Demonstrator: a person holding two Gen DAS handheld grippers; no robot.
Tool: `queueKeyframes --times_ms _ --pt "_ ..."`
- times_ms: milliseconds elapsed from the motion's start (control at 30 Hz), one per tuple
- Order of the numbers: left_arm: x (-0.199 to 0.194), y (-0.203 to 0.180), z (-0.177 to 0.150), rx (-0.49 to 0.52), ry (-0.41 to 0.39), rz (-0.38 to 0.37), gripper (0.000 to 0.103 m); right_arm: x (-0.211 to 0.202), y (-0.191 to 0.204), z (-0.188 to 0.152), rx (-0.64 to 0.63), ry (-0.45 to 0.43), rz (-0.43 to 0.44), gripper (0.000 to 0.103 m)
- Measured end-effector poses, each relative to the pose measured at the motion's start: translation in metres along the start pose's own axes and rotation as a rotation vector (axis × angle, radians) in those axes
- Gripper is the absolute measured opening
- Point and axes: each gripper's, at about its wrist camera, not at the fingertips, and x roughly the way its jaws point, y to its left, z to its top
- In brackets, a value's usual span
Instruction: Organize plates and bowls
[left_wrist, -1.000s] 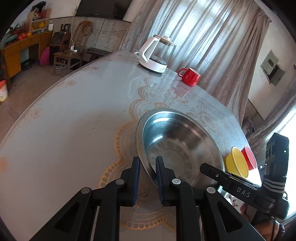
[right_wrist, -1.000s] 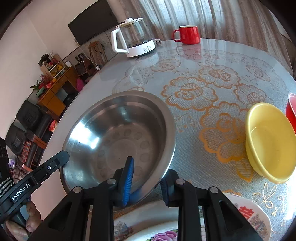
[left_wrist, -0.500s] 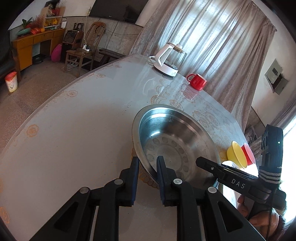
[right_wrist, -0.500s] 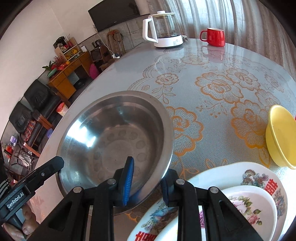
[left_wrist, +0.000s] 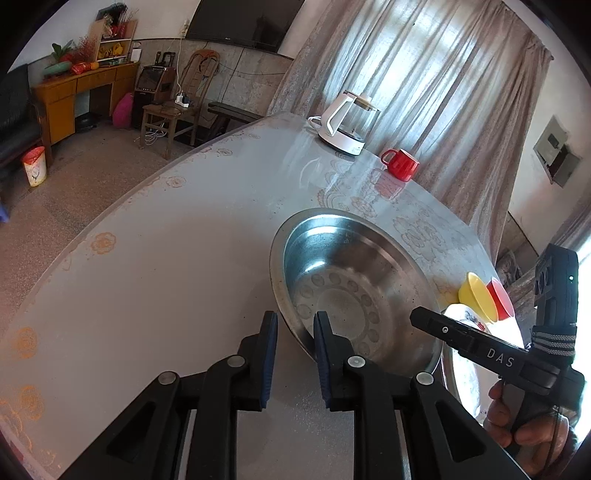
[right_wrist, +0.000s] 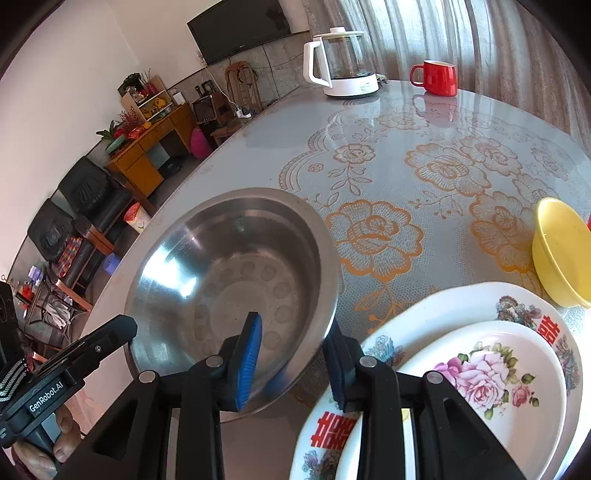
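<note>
Floral table (right_wrist: 424, 177); both grippers' jaws seemingly pinch steel basin (right_wrist: 236, 266) rim.

The steel bowl (right_wrist: 236, 273) is silver; one small bowl (right_wrist: 561, 251) is yellow. The plates (right_wrist: 480, 373) are white with pink flowers. The desk (right_wrist: 424, 177) has orange flower pattern.

Home living room: wall television (left_wrist: 236, 22), wooden desk (left_wrist: 81, 92), lace-clothed dining table (right_wrist: 424, 177).
</note>
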Motion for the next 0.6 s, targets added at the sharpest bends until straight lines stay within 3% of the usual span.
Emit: queueKeyframes --times_ms 300,600 --pt "-0.021 -0.007 0.000 0.035 -0.080 0.063 0.021 -0.024 -0.014 -0.008 0.068 -0.074 0.039 0.034" --pt "-0.018 -0.060 0.009 0.171 -0.081 -0.014 0.030 -0.070 -0.062 -0.026 0.196 -0.191 0.034 0.034"
